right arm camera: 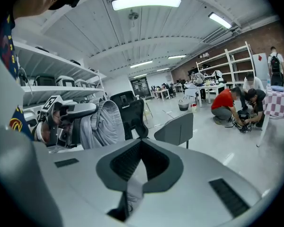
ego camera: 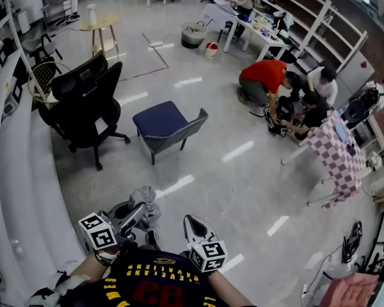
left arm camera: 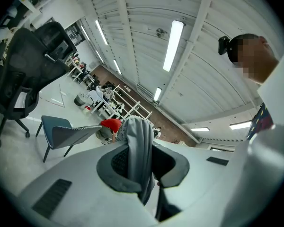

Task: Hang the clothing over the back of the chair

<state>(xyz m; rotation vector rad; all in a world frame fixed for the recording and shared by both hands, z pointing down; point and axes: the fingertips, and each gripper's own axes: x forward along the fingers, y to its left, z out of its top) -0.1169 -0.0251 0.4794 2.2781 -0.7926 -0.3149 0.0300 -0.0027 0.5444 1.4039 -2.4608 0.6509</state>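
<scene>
In the head view, the left gripper (ego camera: 133,215) and the right gripper (ego camera: 193,226) are sitting side by side low in the frame, close to the person's body. The grey clothing (ego camera: 147,200) is bunching between them, off the floor. The blue-seated chair (ego camera: 166,125) is standing well apart ahead, beside a black office chair (ego camera: 86,101). The step in hand is judged to be the carry, with hanging not yet begun. In the left gripper view, the jaws are standing narrow and pinching a thick fold of the clothing, with the gripper pointing roughly level. In the right gripper view, the jaws are clamping a thin strip of the same fabric, and the gripper is tilting slightly downward. The next move is calling for an approach behind the backrest, then a lift of both grippers above its top edge.
</scene>
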